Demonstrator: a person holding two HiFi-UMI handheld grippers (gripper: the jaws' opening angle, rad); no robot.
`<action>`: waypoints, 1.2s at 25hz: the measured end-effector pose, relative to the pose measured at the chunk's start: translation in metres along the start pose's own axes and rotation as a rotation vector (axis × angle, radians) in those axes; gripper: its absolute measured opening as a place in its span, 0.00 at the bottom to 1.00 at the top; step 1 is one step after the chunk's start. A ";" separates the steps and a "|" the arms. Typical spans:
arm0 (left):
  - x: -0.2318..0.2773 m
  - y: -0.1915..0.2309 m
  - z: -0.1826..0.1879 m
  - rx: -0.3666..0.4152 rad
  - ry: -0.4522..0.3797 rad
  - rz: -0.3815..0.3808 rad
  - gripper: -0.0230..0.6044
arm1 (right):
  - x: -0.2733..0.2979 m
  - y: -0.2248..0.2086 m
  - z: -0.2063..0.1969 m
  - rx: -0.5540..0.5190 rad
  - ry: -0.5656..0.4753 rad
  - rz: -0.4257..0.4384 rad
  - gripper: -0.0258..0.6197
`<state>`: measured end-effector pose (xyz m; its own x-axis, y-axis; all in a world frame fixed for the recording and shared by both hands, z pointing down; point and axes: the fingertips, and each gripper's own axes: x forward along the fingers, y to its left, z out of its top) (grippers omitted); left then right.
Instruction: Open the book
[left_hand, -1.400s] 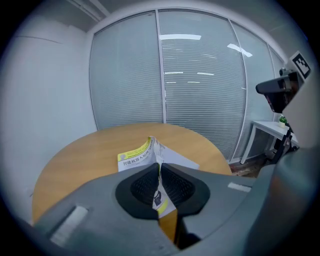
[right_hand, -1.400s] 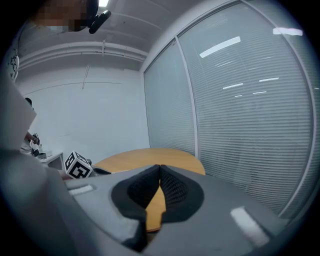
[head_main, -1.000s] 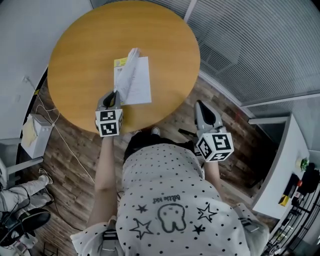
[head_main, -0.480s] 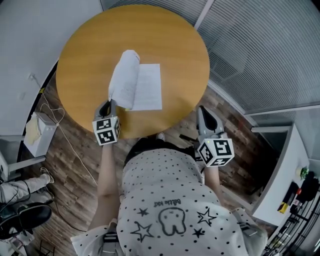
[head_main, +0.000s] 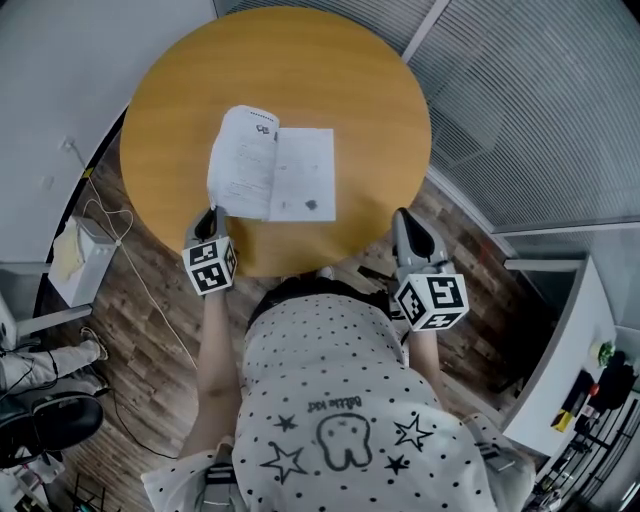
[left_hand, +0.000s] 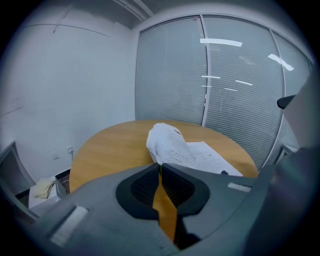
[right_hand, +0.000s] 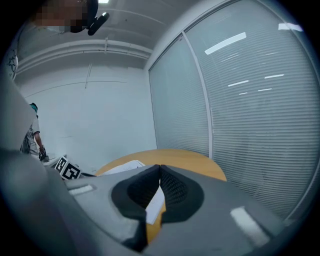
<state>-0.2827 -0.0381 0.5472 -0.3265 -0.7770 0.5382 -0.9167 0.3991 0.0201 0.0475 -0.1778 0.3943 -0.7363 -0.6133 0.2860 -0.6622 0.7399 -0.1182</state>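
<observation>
The book (head_main: 275, 175) lies open on the round wooden table (head_main: 300, 70), showing two white printed pages. Its left leaf (left_hand: 167, 142) bulges upward and curls. My left gripper (head_main: 209, 215) is at the table's near left edge, shut on that leaf's near corner; in the left gripper view the jaws (left_hand: 160, 165) meet right at the paper's lower edge. My right gripper (head_main: 405, 218) hovers off the table's near right edge, shut with nothing in it, its closed tips (right_hand: 160, 167) pointing over the table (right_hand: 185, 157) toward the book's right page (right_hand: 125, 166).
A white box (head_main: 75, 262) and a cable lie on the wood floor left of the table. A white desk (head_main: 560, 340) stands at the right. Glass walls with blinds (head_main: 540, 100) run behind. Someone's shoes (head_main: 40, 425) show at lower left.
My left gripper swung the raised pages over to the left and drew back toward the table's near edge; the book went from half-lifted to spread open. The right gripper hardly shifted.
</observation>
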 end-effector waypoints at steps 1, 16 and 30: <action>0.001 0.004 -0.004 -0.008 0.008 0.006 0.08 | 0.002 0.001 0.000 -0.001 0.001 0.001 0.05; 0.026 0.035 -0.061 0.005 0.149 0.012 0.08 | 0.005 0.015 -0.002 -0.002 0.008 -0.062 0.05; 0.052 0.033 -0.095 0.086 0.240 -0.017 0.09 | 0.011 0.024 -0.004 0.001 0.014 -0.081 0.05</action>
<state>-0.3084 -0.0191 0.6562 -0.2566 -0.6410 0.7234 -0.9411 0.3363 -0.0358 0.0238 -0.1657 0.3983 -0.6784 -0.6670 0.3081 -0.7196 0.6878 -0.0954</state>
